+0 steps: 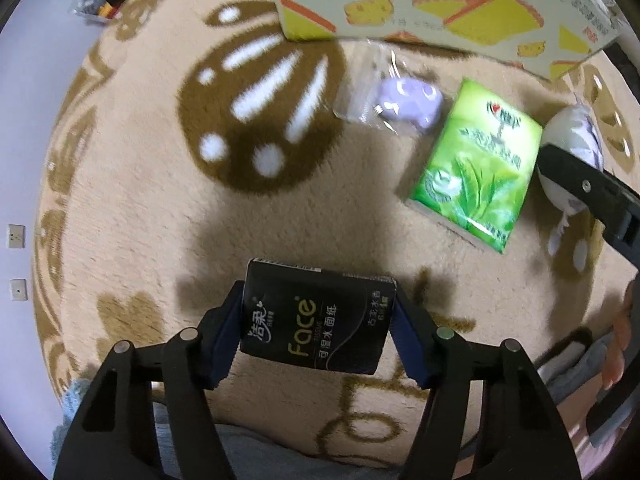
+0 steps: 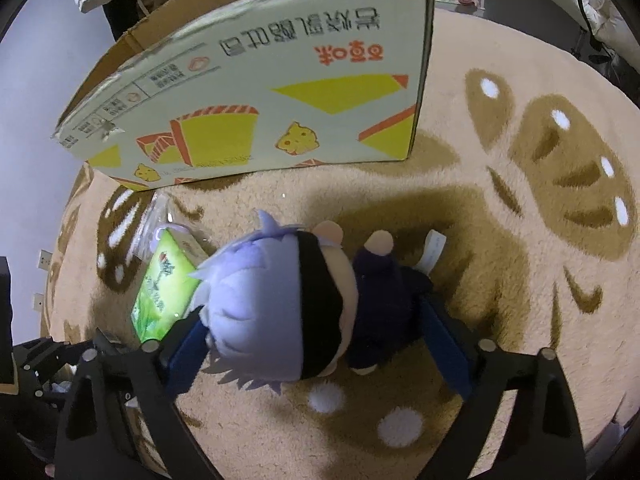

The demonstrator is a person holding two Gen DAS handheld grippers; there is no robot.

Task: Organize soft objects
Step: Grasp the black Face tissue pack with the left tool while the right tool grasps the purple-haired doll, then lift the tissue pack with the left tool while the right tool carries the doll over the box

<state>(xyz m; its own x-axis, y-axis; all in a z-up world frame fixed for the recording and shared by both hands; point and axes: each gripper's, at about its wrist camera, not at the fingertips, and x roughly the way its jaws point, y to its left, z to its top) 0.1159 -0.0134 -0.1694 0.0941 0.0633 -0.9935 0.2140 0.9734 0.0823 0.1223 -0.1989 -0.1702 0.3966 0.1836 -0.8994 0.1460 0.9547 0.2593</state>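
Observation:
A black tissue pack (image 1: pixel 316 320) lies on the beige rug (image 1: pixel 132 208), and my left gripper (image 1: pixel 318 308) points straight down over it with a blue pad against each short side. To the right, a plush doll (image 2: pixel 280 304) with lilac hair, a black blindfold and dark clothes lies on its side. My right gripper (image 2: pixel 312 308) stands wide around it, one finger by the hair and the other by the body, without visibly squeezing it. The doll (image 1: pixel 572 136) also shows in the left wrist view, behind a black finger (image 1: pixel 592 188) of the right gripper.
A green tissue pack (image 1: pixel 476 164) lies between the two grippers. A lilac soft item in a clear bag (image 1: pixel 400 104) lies beyond it. An open cardboard box (image 2: pixel 260 92) with yellow prints stands at the rug's far side. A person's hand (image 1: pixel 620 340) shows at the right.

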